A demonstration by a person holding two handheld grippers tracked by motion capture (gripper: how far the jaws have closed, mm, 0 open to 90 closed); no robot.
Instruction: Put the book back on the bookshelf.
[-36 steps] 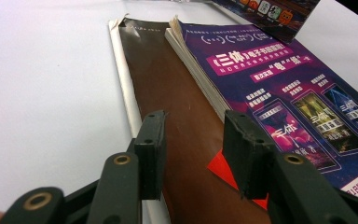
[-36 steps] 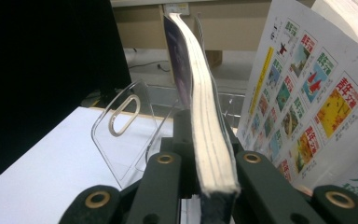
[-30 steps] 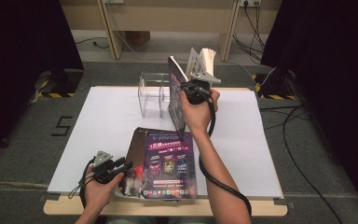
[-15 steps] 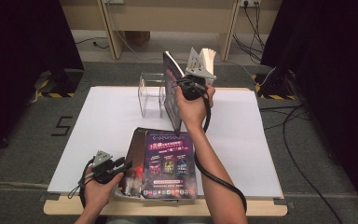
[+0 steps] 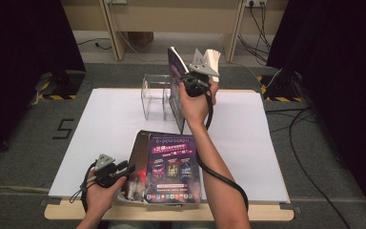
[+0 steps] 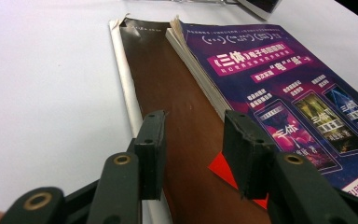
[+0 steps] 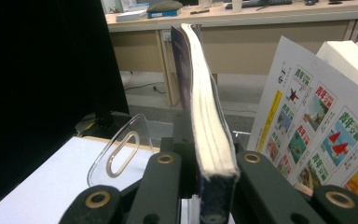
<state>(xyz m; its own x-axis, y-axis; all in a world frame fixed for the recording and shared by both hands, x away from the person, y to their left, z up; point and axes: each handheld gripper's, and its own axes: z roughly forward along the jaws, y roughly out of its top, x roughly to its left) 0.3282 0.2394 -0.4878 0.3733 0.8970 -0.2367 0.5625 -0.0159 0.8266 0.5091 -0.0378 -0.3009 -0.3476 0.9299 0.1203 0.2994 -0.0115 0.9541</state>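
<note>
gripping a magazine (image 7: 209,140) upright, right claw (image 7: 204,186) hides its lower edge

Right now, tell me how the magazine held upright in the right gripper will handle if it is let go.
The magazine looks thin and soft-covered, so it would probably tip over once the right gripper lets go. Its pages fan loose at the top, so it likely flexes rather than staying stiff. The clear acrylic stand beside it may prop it.
</note>
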